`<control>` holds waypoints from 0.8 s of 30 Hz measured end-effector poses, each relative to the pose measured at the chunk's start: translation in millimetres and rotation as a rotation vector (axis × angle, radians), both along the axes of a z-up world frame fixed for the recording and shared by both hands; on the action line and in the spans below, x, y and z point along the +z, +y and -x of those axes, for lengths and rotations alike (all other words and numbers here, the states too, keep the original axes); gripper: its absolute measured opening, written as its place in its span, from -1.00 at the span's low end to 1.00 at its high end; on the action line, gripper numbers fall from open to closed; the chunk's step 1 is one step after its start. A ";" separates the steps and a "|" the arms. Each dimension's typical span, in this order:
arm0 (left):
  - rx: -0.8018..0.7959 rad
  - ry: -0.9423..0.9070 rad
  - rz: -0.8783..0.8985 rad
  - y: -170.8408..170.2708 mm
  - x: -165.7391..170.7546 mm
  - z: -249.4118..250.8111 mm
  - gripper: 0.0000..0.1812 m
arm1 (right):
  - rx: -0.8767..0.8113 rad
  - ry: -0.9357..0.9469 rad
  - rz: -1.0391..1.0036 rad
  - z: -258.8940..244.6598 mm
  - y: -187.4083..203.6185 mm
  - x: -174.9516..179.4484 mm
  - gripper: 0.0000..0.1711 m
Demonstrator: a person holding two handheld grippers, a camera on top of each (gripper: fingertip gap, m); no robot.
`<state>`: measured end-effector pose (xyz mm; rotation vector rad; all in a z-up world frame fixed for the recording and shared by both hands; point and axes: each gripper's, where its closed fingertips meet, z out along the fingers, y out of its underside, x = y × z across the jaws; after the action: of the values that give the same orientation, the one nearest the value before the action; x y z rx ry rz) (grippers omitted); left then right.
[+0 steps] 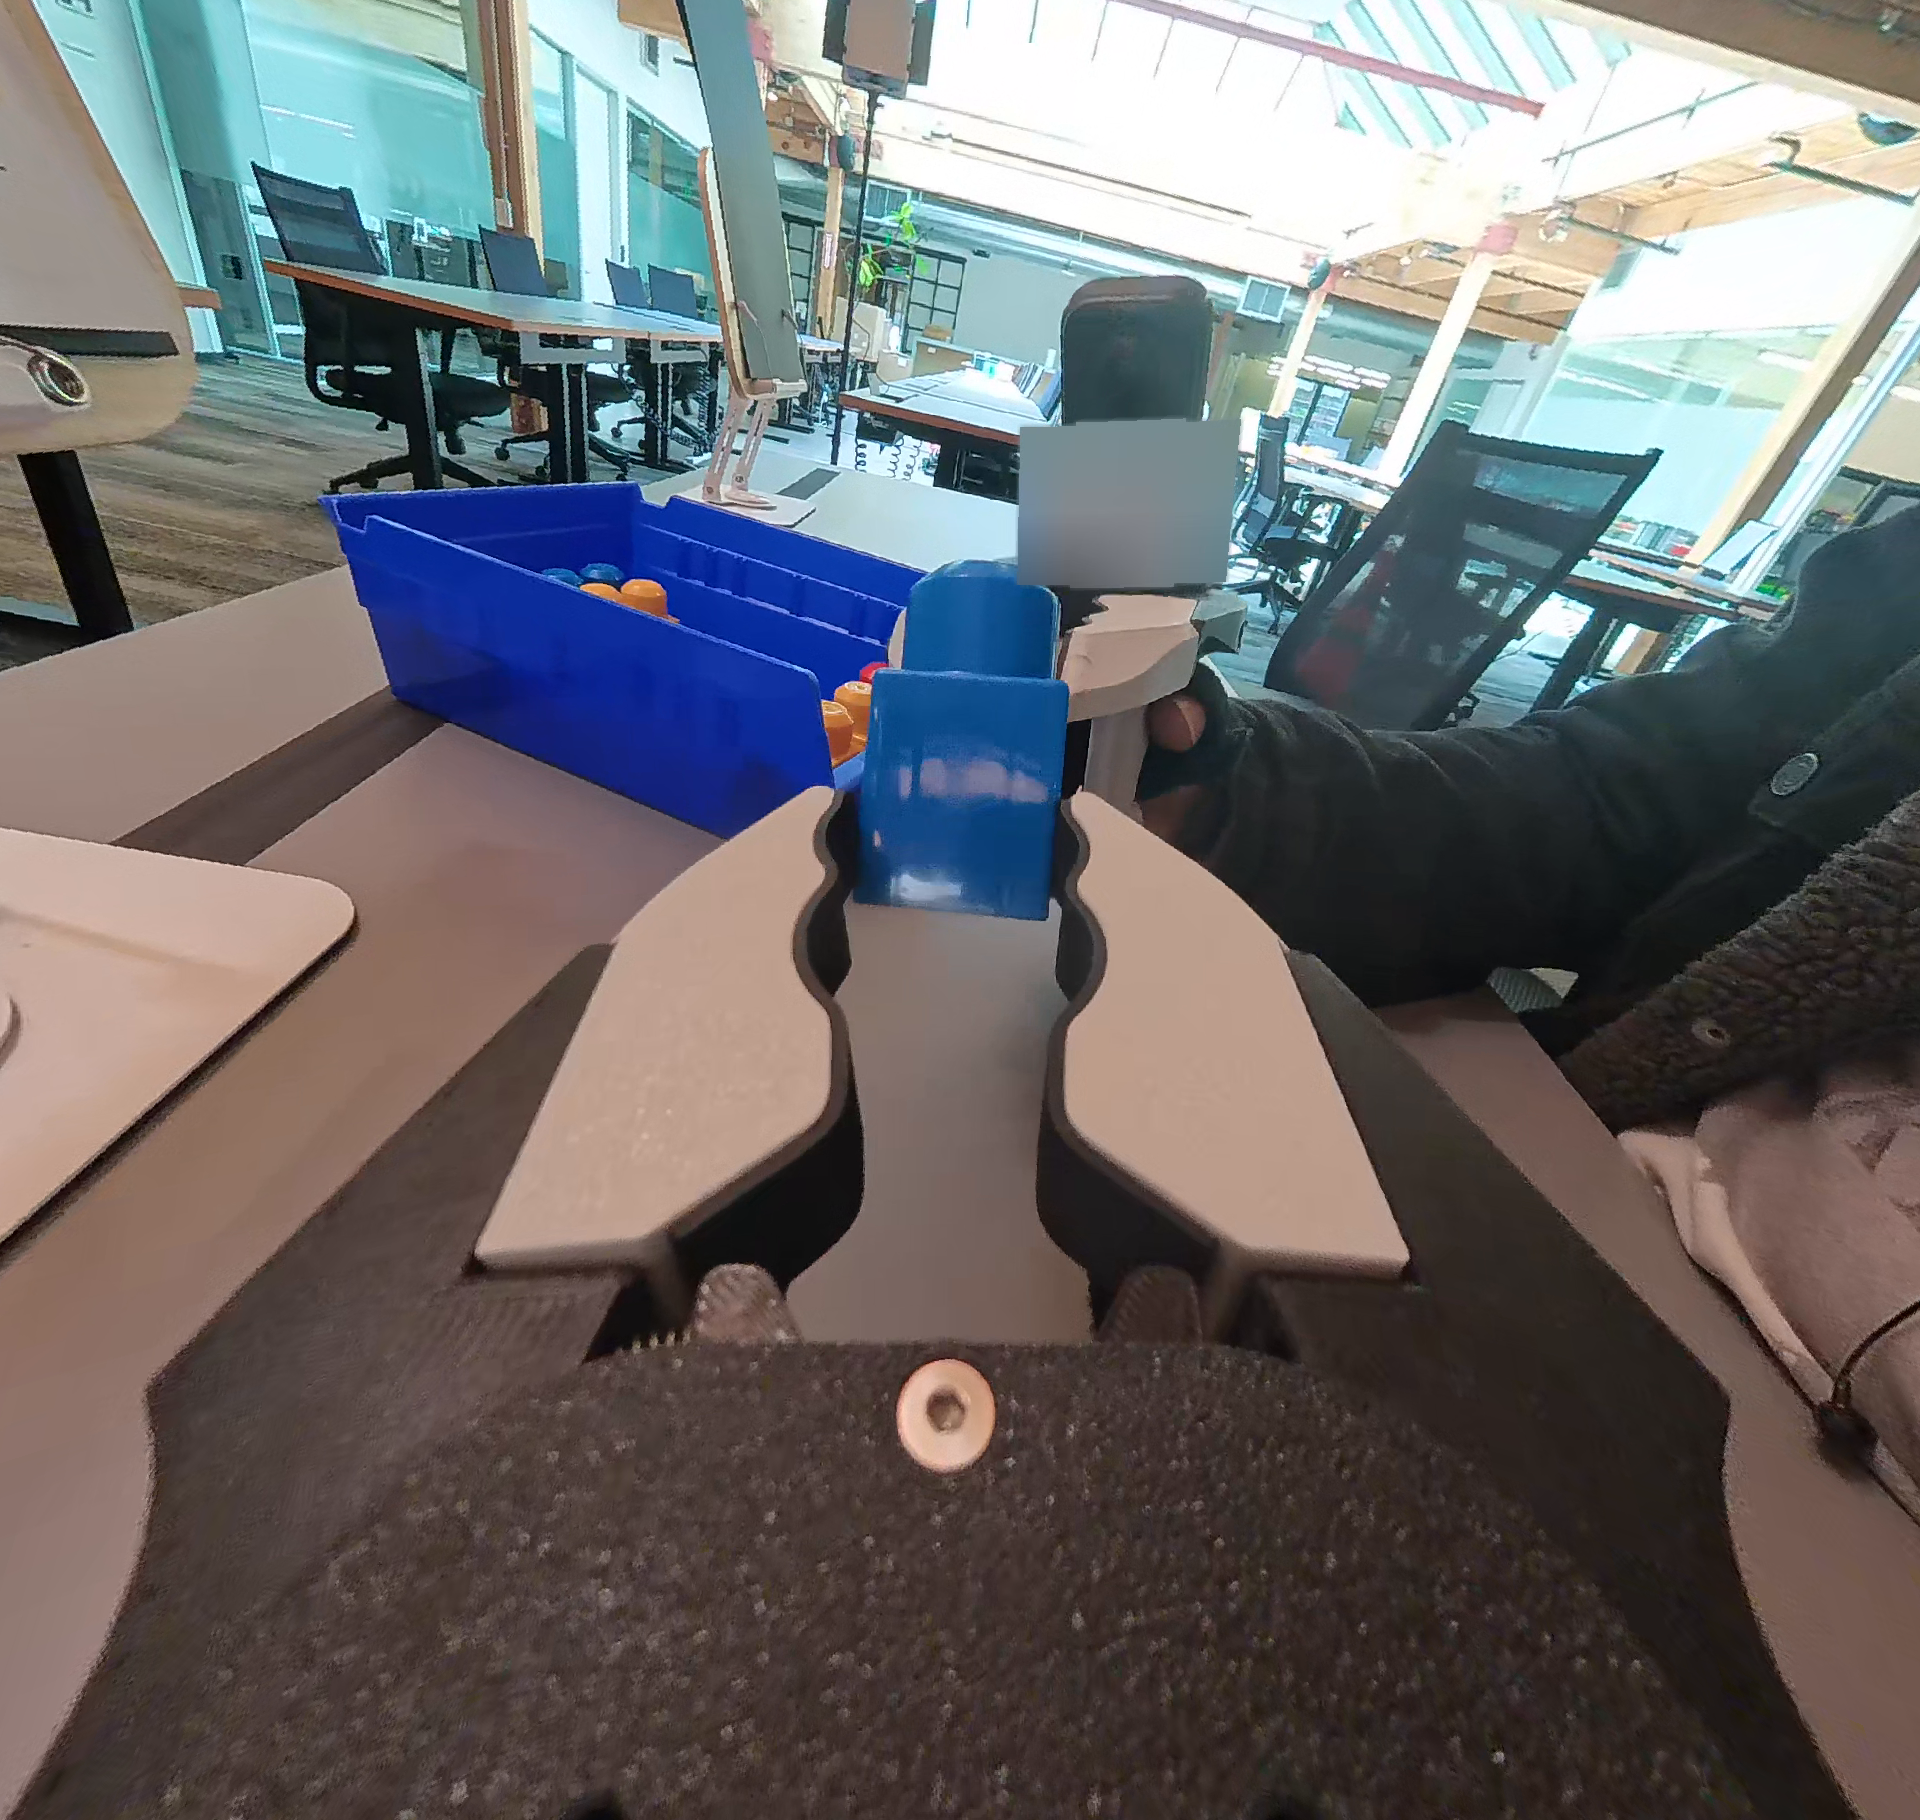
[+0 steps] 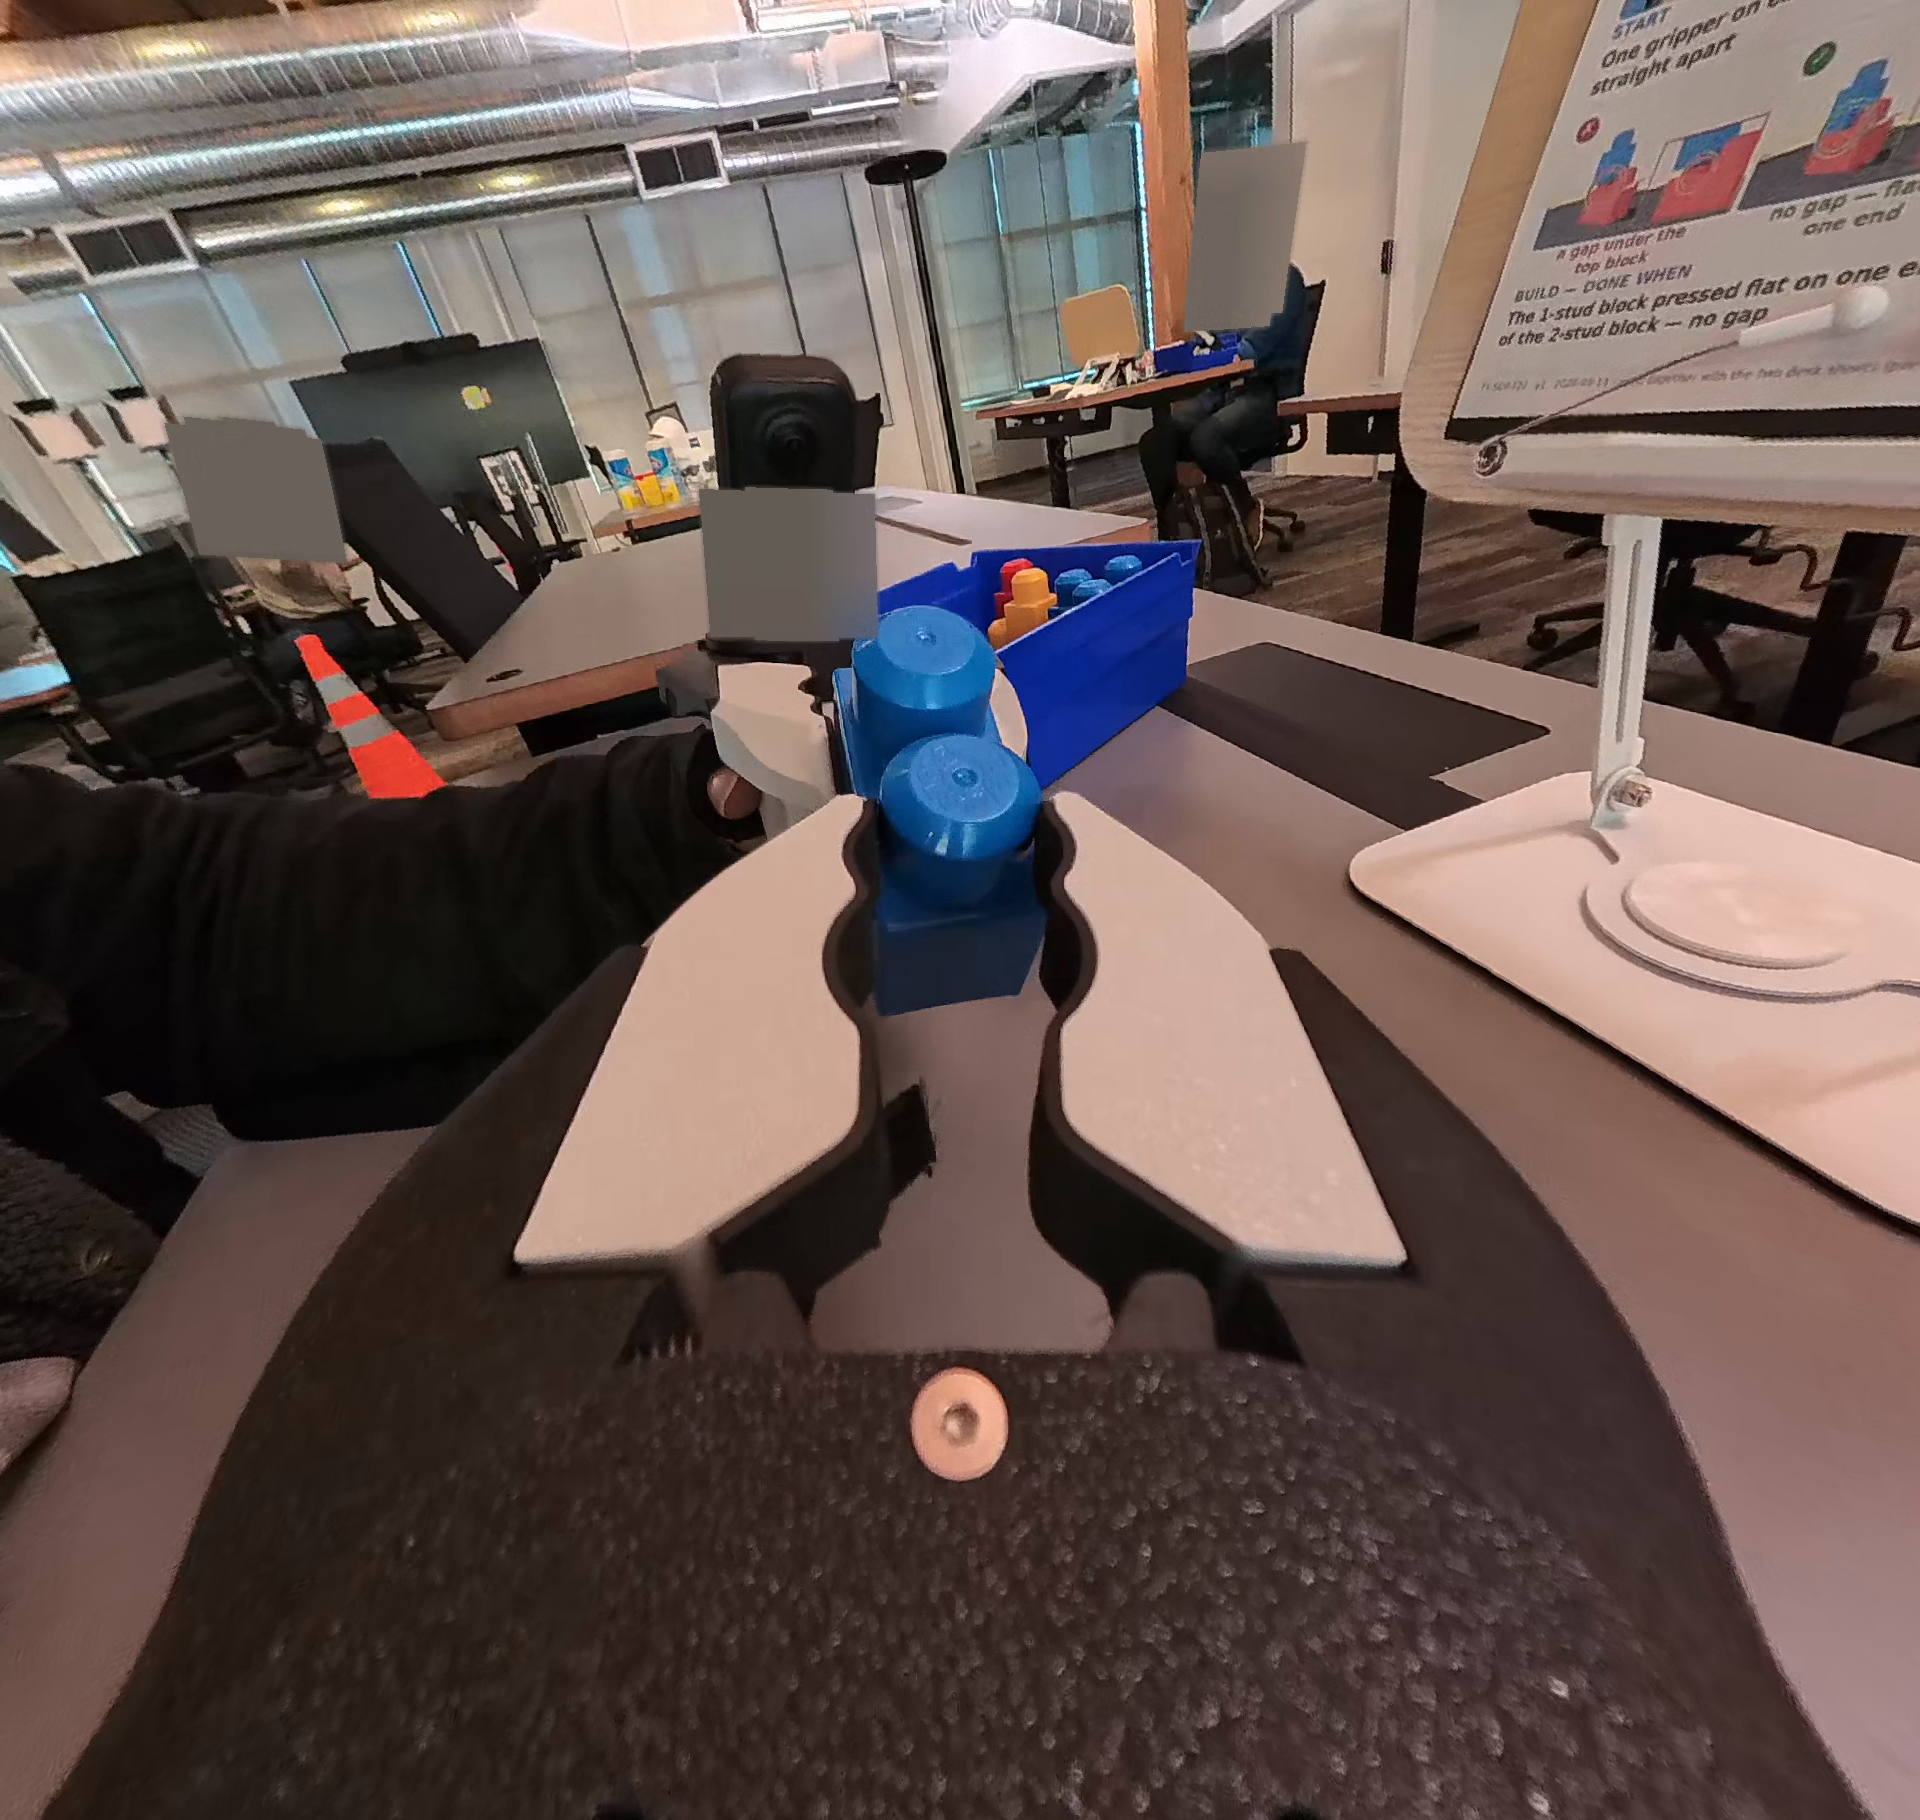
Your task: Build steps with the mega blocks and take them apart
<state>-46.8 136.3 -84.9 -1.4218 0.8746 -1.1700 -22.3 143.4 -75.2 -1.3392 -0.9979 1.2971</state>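
Gripping one blue block (image 1: pixel 956 804) with both tools, left tool (image 1: pixel 951 866) and right tool (image 2: pixel 951 866) each pinching an end above the tabletop (image 1: pixel 540 866), we judge pull-apart next: straight, opposed.

Left gripper (image 1: pixel 956 866): fingers closed on a blue block's flanks, tips at 12 o'clock. Right gripper (image 2: pixel 951 877): same, clamped on a blue two-stud block. Opposing gloved hand (image 1: pixel 1184 731) at 1 o'clock; dark sleeves.
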 end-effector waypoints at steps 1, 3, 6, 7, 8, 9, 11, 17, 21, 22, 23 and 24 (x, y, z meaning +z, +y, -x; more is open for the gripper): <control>-0.002 0.004 -0.002 -0.6 -0.3 -0.4 -0.60 | 0.008 -0.015 -0.001 -0.2 -0.5 -0.3 -0.67; -0.006 0.026 -0.012 -2.1 -2.2 -2.3 -0.60 | 0.037 -0.080 -0.012 -2.2 -1.4 -3.4 -0.67; -0.025 0.081 -0.036 -7.2 -7.1 -9.7 -0.60 | 0.110 -0.250 -0.054 -11.0 -4.0 -14.0 -0.67; -0.031 0.105 -0.045 -9.0 -10.1 -13.1 -0.60 | 0.135 -0.321 -0.074 -15.1 -4.7 -18.8 -0.67; -0.040 0.130 -0.055 -11.3 -13.7 -17.1 -0.60 | 0.160 -0.395 -0.104 -19.5 -5.4 -23.5 -0.67; -0.052 0.157 -0.059 -13.6 -17.9 -21.1 -0.61 | 0.184 -0.469 -0.136 -24.2 -6.2 -27.3 -0.67; -0.067 0.188 -0.066 -17.1 -22.3 -28.6 -0.61 | 0.249 -0.631 -0.191 -34.2 -9.1 -35.8 -0.67; -0.072 0.219 -0.087 -21.0 -24.0 -36.6 -0.61 | 0.342 -0.916 -0.330 -47.2 -9.5 -48.3 -0.68; -0.045 0.197 -0.108 -18.2 -18.4 -36.0 -0.61 | 0.339 -0.946 -0.362 -46.7 -4.9 -39.2 -0.68; -0.021 0.184 -0.115 -15.4 -16.0 -36.0 -0.60 | 0.335 -0.958 -0.371 -48.4 -1.8 -36.2 -0.68; 0.016 0.171 -0.120 -10.0 -13.4 -35.0 -0.46 | 0.332 -0.977 -0.382 -52.0 2.6 -32.7 -0.68; 0.029 0.174 -0.121 -7.2 -13.1 -33.2 -0.41 | 0.326 -0.996 -0.390 -57.1 8.7 -28.3 -0.68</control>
<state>-13.6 129.0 -98.0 -1.4471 1.0248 -0.9664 34.8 152.1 -103.5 -1.5468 -2.0917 0.5255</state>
